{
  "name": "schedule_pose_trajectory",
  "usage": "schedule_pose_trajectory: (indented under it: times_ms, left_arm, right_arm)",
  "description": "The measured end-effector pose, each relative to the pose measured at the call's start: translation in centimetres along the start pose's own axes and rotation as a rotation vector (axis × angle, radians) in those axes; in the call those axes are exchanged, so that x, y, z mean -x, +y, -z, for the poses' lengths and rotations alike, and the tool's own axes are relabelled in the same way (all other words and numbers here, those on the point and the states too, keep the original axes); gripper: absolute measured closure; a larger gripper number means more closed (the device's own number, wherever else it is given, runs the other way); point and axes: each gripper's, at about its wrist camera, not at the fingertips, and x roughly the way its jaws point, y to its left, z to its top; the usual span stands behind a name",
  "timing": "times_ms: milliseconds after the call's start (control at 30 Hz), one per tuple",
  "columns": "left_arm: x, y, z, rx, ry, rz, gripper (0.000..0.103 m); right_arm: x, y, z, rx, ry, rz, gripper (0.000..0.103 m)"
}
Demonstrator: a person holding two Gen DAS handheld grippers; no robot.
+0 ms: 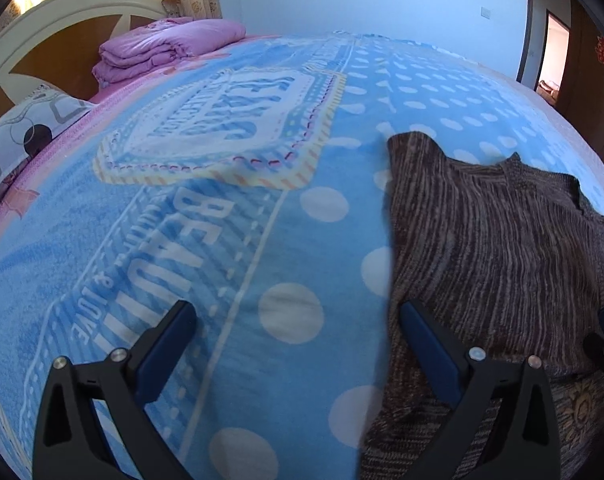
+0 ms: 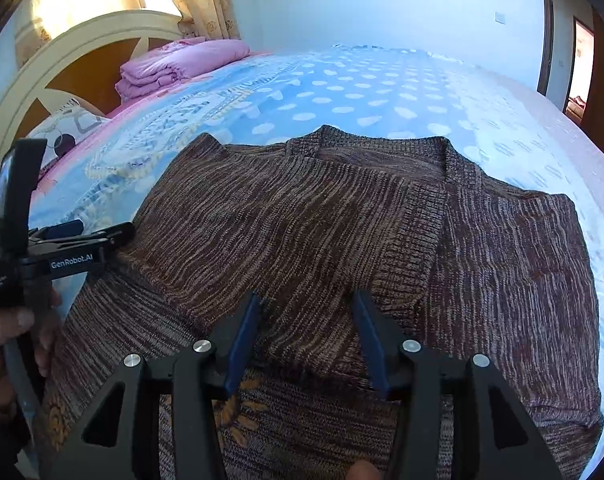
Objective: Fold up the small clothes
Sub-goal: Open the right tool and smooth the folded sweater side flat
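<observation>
Counting from my two wrist views, I see one brown knitted cardigan [image 2: 341, 220] spread on one blue dotted blanket [image 1: 262, 240] covering the bed, one folded pink quilt [image 1: 170, 48] by the headboard [image 1: 42, 40], and one patterned pillow [image 1: 22, 128]. My left tongs [image 1: 298, 312] stand wide apart with nothing between them; one finger hangs over the blanket, the other over the cardigan's edge. My right tongs [image 2: 307, 300] stand about half open above the folded front panel, gripping nothing. A hand [image 2: 10, 332] holding the left tool shows at the frame's edge, cut off. The cardigan's lower hem runs out of view, and whether either tool touches the knit I cannot tell.
</observation>
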Motion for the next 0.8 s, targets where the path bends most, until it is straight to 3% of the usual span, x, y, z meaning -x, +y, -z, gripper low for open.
schedule_pose_trajectory:
  times_ms: [233, 800]
  left_arm:
    - [1.4, 0.4, 0.7, -0.001, -0.015, 0.066, 0.000]
    - [4.7, -0.4, 3.4, -0.054, -0.022, 0.141, 0.000]
  right_arm:
    - [2.8, -2.1, 0.7, -0.094, -0.071, -0.016, 0.048]
    - [5.6, -4.1, 3.7, -0.138, -0.039, 0.040, 0.047]
